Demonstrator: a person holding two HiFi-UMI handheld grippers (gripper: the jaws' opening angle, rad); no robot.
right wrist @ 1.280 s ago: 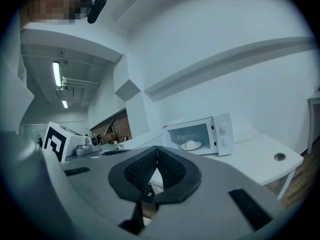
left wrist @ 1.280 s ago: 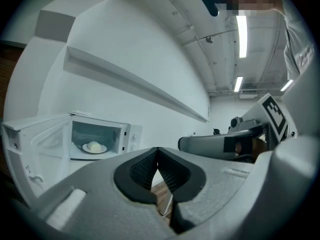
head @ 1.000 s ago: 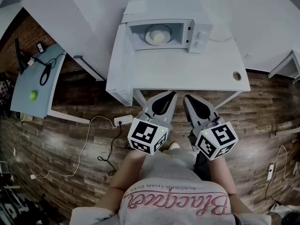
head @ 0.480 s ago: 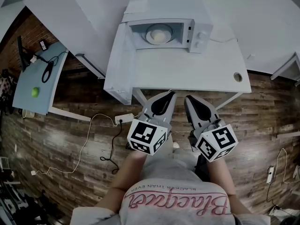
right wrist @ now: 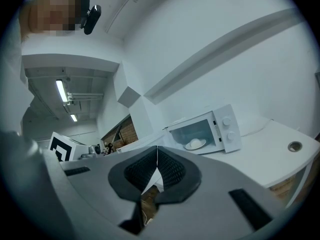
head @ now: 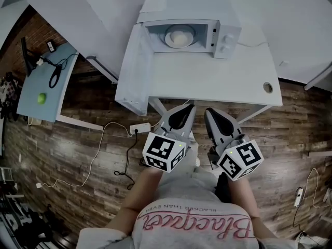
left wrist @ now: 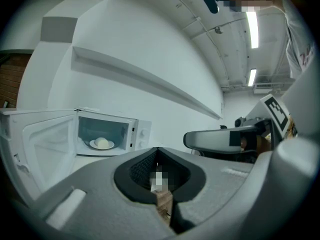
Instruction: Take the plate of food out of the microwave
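A white microwave (head: pixel 224 32) stands at the back of a white table (head: pixel 207 77), its door (head: pixel 136 61) swung wide open to the left. Inside it a white plate (head: pixel 179 36) carries a pale round lump of food (left wrist: pixel 102 142); the plate (right wrist: pixel 194 144) also shows in the right gripper view. Both grippers hang well short of the table's front edge, near the person's waist. My left gripper (head: pixel 185 108) is shut with nothing in it. My right gripper (head: pixel 210 111) is shut and empty too, its tips meeting.
A light blue side table (head: pixel 44 84) at the left holds a green ball (head: pixel 41 98) and cables. A power strip (head: pixel 139 127) and cords lie on the wooden floor. A round cable hole (head: pixel 267 87) sits at the table's right.
The view has drifted a little, so the table and microwave sit slightly higher and to the right in the head view. Both grippers stay shut in about the same place.
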